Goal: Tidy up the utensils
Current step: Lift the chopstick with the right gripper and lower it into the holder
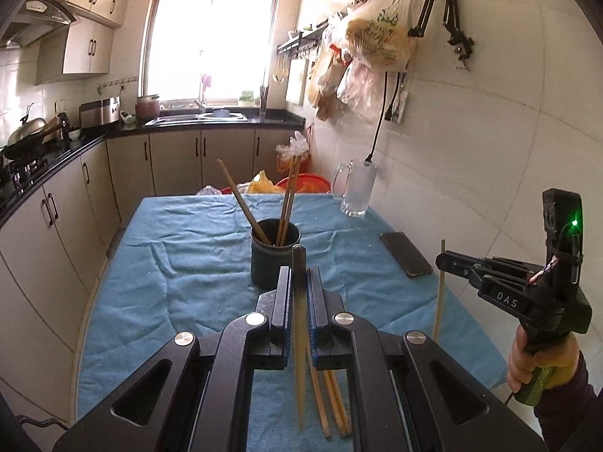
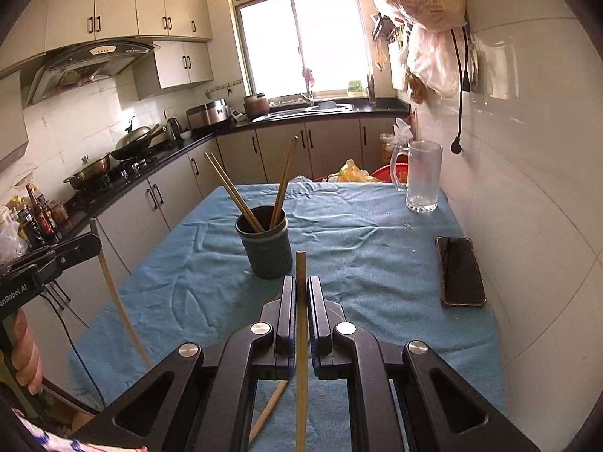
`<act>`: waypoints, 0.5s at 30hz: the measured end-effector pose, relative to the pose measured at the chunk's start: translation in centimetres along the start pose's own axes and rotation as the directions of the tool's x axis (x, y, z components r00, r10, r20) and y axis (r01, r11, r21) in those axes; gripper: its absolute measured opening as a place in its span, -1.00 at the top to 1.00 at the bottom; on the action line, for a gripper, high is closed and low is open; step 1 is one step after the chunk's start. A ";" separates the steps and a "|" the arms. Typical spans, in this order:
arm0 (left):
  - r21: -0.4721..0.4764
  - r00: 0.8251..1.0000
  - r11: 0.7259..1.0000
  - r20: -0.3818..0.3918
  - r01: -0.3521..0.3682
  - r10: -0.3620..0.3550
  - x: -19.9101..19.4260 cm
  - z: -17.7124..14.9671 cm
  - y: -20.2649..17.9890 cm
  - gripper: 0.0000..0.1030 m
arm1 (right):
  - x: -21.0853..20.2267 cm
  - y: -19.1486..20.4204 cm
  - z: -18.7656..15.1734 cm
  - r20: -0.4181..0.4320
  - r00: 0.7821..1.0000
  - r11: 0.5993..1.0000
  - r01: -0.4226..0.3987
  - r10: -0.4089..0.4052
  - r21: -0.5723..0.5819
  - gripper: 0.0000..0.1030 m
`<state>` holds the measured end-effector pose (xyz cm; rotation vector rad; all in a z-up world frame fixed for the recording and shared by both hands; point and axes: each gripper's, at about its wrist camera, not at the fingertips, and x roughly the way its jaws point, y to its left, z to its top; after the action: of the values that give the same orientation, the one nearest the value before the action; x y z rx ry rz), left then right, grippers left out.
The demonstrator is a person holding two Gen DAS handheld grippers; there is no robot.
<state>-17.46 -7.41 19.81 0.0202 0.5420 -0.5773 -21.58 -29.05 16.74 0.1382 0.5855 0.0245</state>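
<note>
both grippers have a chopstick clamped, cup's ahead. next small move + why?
Probably carry the left gripper forward over the dark cup and tip its chopstick in. Both grippers are shut on one chopstick each, the cup is open-topped, already holds several, and sits just beyond the fingers. More chopsticks lie on the blue cloth.

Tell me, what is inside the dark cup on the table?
Wooden chopsticks stand in the dark cup, leaning against its rim with their tops sticking out. Their lower ends and the cup's bottom are hidden by its wall.
</note>
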 end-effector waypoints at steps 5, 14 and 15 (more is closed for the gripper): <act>-0.003 1.000 1.000 0.028 -0.002 0.003 -0.8 0.4 0.0 0.87 | -0.8 0.2 0.2 0.024 1.000 1.000 0.002 -0.002 -0.005 0.88; -0.019 0.999 1.000 0.053 -0.011 0.012 -0.8 1.7 0.6 0.87 | -0.7 0.5 1.4 0.045 0.999 1.000 0.000 0.000 -0.012 0.88; -0.019 0.998 1.000 0.056 -0.015 0.016 -0.7 2.0 0.7 0.87 | -0.7 0.5 1.6 0.049 0.999 1.000 0.001 0.000 -0.015 0.88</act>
<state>-16.64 -6.79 21.80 -0.0093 0.4922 -0.5566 -21.23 -28.75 18.54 0.1239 0.5362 0.0248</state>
